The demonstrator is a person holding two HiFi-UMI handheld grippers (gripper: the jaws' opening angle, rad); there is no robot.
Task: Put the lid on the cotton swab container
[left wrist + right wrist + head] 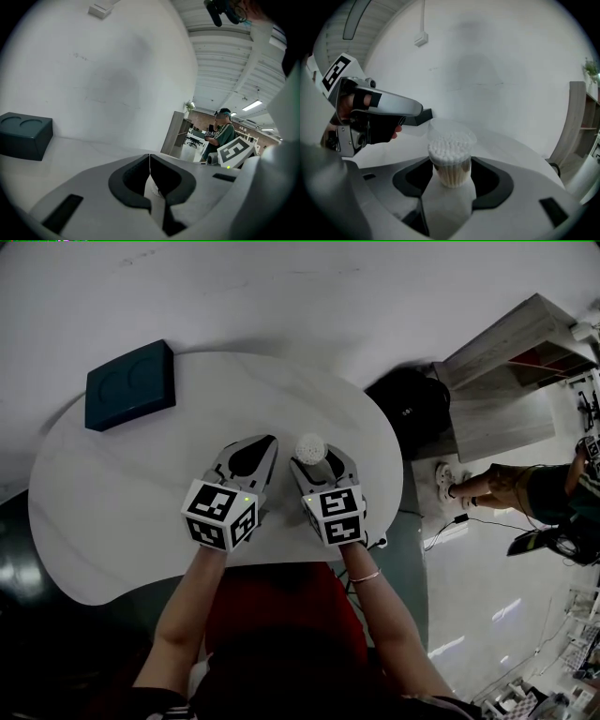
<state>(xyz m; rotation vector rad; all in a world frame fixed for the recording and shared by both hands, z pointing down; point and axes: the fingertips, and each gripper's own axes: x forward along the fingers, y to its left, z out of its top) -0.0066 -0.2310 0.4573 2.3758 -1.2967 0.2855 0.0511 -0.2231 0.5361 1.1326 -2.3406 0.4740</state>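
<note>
A clear cotton swab container (309, 446) (451, 154), full of upright swabs, stands between the jaws of my right gripper (320, 463) (451, 165), which is shut on it just above the white table (112, 512). A clear rim shows above the swab tips. My left gripper (269, 442) (149, 161) is just left of it, jaws pressed together. A thin pale piece with a ribbed edge, apparently the lid (153, 188), shows edge-on between them. In the right gripper view the left gripper's tip (425, 114) sits close to the container's upper left.
A dark teal box (130, 383) (23, 136) lies at the table's far left. A red chair seat (281, 606) is under the near edge. Right of the table are a black bag (412, 404), a wooden shelf (511, 381) and a standing person (506, 486).
</note>
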